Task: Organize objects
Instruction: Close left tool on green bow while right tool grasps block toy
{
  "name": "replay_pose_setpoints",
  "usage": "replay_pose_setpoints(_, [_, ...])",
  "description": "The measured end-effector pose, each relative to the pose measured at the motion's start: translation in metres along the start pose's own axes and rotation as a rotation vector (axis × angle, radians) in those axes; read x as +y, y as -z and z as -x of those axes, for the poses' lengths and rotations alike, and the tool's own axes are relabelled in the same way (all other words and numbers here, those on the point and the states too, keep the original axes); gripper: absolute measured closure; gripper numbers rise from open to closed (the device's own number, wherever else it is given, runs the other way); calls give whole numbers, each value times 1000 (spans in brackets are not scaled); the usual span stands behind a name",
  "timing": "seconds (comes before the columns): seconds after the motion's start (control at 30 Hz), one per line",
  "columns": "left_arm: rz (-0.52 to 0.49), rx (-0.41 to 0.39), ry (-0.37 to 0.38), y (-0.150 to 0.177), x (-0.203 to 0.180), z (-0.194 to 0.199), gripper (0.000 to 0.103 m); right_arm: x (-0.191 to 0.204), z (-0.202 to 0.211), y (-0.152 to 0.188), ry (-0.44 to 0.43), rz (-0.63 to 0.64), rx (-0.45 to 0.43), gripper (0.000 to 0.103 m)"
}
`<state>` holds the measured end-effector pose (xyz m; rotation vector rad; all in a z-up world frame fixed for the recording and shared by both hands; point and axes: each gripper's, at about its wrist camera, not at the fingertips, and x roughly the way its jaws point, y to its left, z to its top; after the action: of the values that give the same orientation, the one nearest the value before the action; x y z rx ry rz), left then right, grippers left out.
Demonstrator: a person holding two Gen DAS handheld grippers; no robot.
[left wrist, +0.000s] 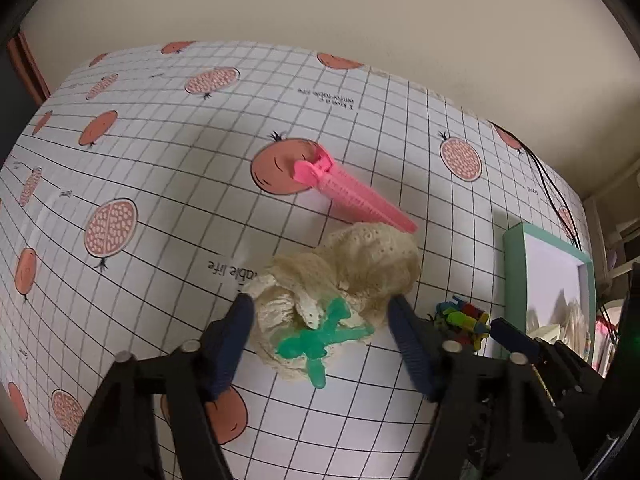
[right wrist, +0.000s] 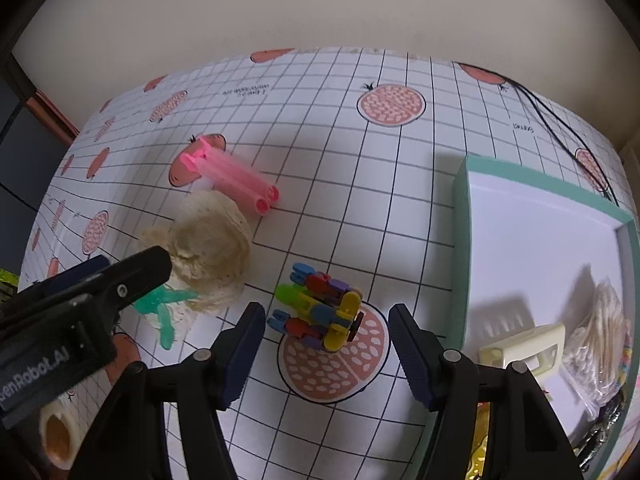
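Lace scrunchie [left wrist: 340, 292] with the green figure [left wrist: 320, 340] on it sits mid-worktop [left wrist: 160, 184], bracketed by your left gripper [left wrist: 320, 312], jaws wide, poised to pinch. Your right gripper [right wrist: 326, 344], equally wide, straddles the colourful block toy [right wrist: 320, 308], angled down beside the teal box [right wrist: 460, 240].

Cream lace cloth [left wrist: 352, 264], soft, crumpled, matt. Green figure [left wrist: 320, 340] at its 6 o'clock, translucent rubbery plastic. Pink hair roller [left wrist: 352, 190] ridged plastic. Multicoloured toy [right wrist: 320, 308] glossy hard plastic. Tablecloth [left wrist: 160, 160] smooth, slight sheen. Gripper pads [right wrist: 244, 344] ribbed.
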<state>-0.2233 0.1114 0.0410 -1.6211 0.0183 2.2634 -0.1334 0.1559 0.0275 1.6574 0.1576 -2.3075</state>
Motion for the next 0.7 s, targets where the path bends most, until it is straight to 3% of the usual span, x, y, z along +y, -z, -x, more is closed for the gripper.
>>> replay_pose_setpoints(0.23, [-9,-3,15,1,-1,3,57,1,-5,2,-4,8,8,40])
replay_pose_setpoints(0.3, [-9,0,26,2,-1,3,67,1,-5,2,-13,7,6,48])
replay_pose_setpoints(0.4, [-12,2,30,2,0,2,75,1,-6,1,-11,10,7,50])
replay_pose_setpoints(0.47, [-16,1,31,2,0,1,88,0,-5,1,-12,14,4,50])
replay_pose_setpoints(0.7, [-24,-11,43,1,-2,5,90,-4,-1,0,-12,10,-10,51])
